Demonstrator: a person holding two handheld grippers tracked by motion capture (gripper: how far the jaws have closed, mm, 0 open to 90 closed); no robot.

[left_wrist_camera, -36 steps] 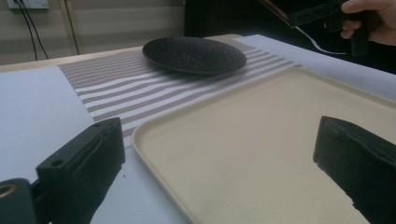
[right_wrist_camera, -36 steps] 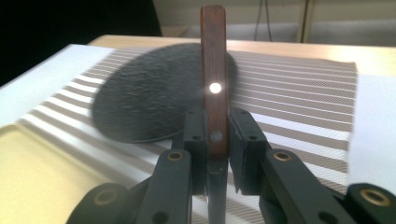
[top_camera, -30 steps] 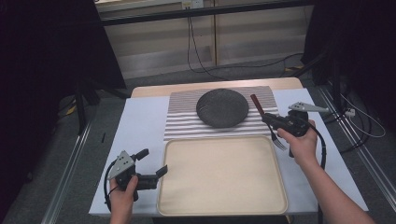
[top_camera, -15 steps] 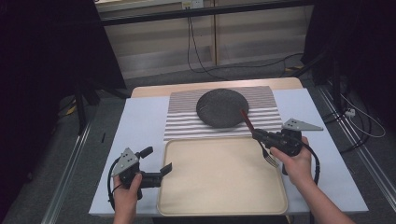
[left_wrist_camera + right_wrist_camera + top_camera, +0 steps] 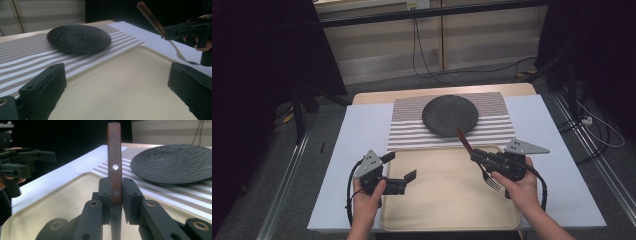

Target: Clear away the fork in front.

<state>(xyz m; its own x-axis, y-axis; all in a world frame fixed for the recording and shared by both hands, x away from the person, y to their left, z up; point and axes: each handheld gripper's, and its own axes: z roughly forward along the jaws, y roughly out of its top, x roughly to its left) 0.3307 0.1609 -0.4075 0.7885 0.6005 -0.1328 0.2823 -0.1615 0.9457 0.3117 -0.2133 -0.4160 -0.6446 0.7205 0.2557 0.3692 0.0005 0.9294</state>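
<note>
Right gripper (image 5: 479,156) clamps fork (image 5: 477,162) above tray (image 5: 437,200); left gripper (image 5: 401,167) jaws apart

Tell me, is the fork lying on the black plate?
No, the fork is clamped in the right gripper above the beige tray, while the black plate sits bare on the striped mat.

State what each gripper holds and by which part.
Right gripper clamps the wooden-handled metal fork by its brown handle; left gripper is open, holding nothing.
</note>
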